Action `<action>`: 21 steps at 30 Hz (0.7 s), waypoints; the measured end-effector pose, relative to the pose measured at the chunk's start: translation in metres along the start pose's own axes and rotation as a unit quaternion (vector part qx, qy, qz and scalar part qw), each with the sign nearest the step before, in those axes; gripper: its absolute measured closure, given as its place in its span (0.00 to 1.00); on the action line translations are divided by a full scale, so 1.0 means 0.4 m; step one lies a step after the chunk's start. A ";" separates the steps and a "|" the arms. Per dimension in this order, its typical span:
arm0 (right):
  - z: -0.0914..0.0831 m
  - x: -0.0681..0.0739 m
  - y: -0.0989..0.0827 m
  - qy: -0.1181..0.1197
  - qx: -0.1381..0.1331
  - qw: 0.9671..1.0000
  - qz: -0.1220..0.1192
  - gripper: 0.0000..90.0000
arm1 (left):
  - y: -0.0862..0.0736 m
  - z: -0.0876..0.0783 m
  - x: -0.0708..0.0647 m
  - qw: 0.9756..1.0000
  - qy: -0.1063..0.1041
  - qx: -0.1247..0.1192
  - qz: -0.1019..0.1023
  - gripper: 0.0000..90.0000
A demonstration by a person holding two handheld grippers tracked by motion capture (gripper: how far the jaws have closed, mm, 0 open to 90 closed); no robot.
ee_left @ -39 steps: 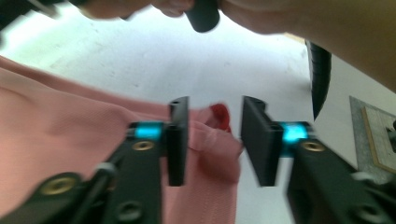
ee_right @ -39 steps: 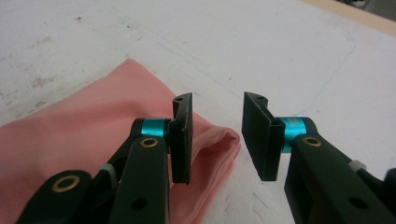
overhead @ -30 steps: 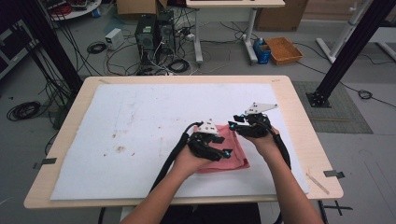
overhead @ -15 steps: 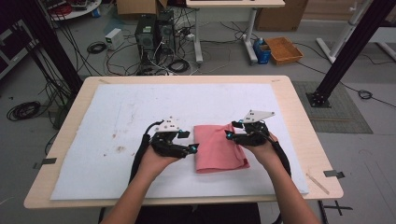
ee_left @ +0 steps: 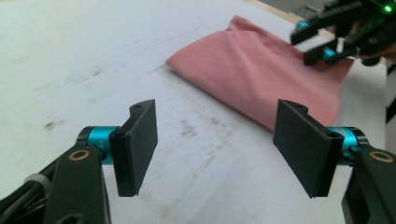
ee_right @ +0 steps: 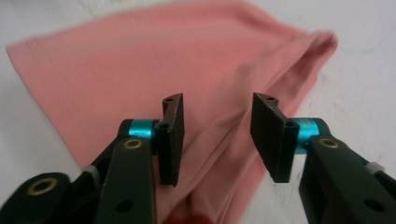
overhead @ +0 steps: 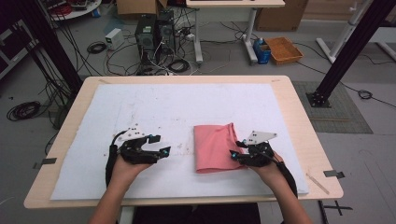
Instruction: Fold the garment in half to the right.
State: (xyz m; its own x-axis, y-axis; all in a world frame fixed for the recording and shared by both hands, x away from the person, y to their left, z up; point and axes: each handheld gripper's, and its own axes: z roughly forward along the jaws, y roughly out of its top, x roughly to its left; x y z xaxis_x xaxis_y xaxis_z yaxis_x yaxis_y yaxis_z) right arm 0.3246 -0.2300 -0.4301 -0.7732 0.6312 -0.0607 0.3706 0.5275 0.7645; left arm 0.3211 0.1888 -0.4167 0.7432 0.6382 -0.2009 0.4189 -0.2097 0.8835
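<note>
Two grippers, both unclenched: our left (overhead: 161,145) has just been spreading over bare mat, our right (overhead: 237,151) narrowing over the cloth (overhead: 215,145), mid-table. Soft and light, we'd pinch its folded edge.

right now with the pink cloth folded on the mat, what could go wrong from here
1. The right gripper hangs over the pink cloth with open jaws; closing here may pinch just the top layer and undo the fold.
2. The left gripper, its jaws having just opened wider, sits apart from the cloth on the white mat, so a one-sided pull could drag or skew it.
</note>
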 end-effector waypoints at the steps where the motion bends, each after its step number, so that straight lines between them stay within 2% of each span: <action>1: -0.001 0.000 -0.008 -0.001 0.005 1.000 0.003 0.66 | -0.003 -0.005 0.006 1.000 0.005 -0.002 -0.002 0.34; 4: -0.007 -0.009 -0.026 0.016 0.012 1.000 0.011 0.83 | -0.011 -0.014 0.019 1.000 0.014 -0.005 0.000 0.34; 8: -0.011 -0.014 -0.036 0.020 0.007 1.000 0.018 0.94 | -0.015 -0.010 0.025 1.000 0.021 0.009 0.003 0.34; 18: -0.052 -0.029 -0.038 0.009 -0.022 0.999 0.029 0.98 | -0.011 -0.007 0.015 1.000 0.007 0.009 0.007 0.34; 21: -0.057 -0.029 -0.044 0.009 -0.021 0.999 0.033 0.98 | -0.009 -0.009 0.014 1.000 0.006 0.007 0.007 0.34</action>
State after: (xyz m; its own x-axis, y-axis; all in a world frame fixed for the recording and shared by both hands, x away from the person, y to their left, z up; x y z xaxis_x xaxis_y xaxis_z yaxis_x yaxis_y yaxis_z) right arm 0.3153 -0.2598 -0.4282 -0.7567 0.6538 0.0016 0.3995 0.4605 0.7927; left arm 0.3217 0.1956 -0.4197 0.7421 0.6447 -0.1836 0.4167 -0.2291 0.8797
